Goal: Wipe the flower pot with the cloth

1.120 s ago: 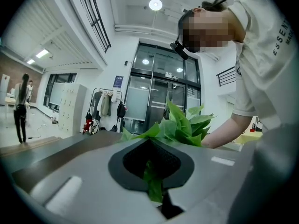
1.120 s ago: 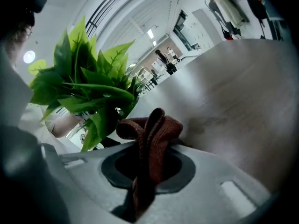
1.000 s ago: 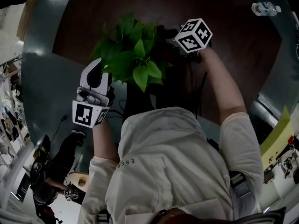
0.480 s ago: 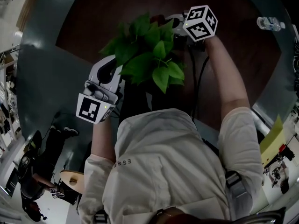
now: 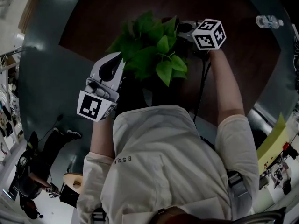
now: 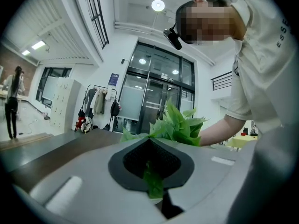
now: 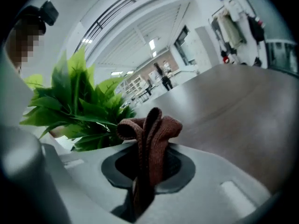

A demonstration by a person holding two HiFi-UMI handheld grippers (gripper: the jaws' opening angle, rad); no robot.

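A leafy green plant (image 5: 152, 48) stands on the dark brown table (image 5: 103, 8); its pot is hidden under the leaves. My left gripper (image 5: 118, 59) is at the plant's left side, shut, with a green leaf (image 6: 152, 183) caught between its pads. The leaves (image 6: 180, 125) rise just beyond it. My right gripper (image 5: 181, 26) is at the plant's far right side, shut on a brown knitted cloth (image 7: 149, 134) that stands bunched above the jaws. The plant (image 7: 74, 106) shows to the left of the cloth.
A water bottle (image 5: 267, 21) lies at the table's far right. A grey band (image 5: 46, 78) borders the brown table top on the left. A yellow object (image 5: 273, 134) sits at the right edge. A person (image 6: 10, 101) stands far off in the room.
My right gripper with the cloth has shifted right and a little up along the plant's far side. The left gripper has stayed at the plant's left side.
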